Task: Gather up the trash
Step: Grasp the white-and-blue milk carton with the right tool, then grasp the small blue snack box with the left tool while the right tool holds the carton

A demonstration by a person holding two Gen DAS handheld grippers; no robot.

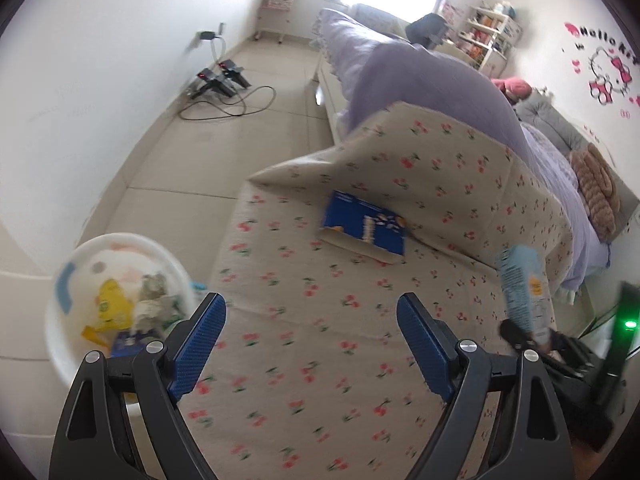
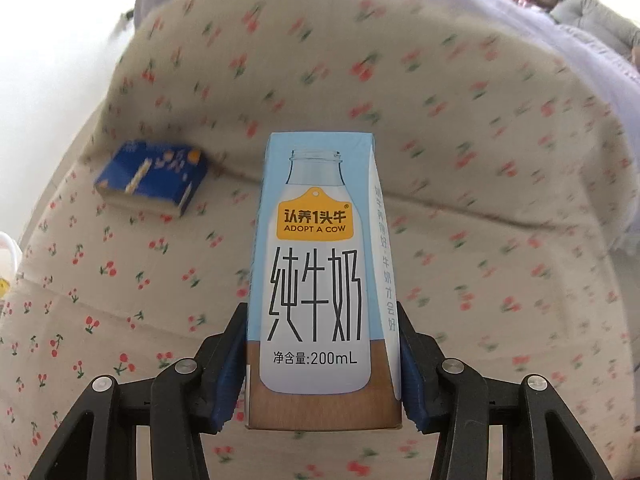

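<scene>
A bed (image 1: 304, 320) covered by a beige sheet (image 1: 280, 380) printed with small red cherries carries the things. Ahead of the left tool (image 1: 312, 344), and slightly right of its centre line, a flat dark blue box (image 1: 366, 226) lies on the sheet at the foot of a raised fold; from the right tool (image 2: 322, 364) the same box is ahead and to the left. Beyond the fold, a lavender quilt (image 1: 420, 80) is heaped. Left of the left tool, a white bin (image 1: 116, 280) holding crumpled wrappers stands on the tiled floor (image 1: 192, 152).
</scene>
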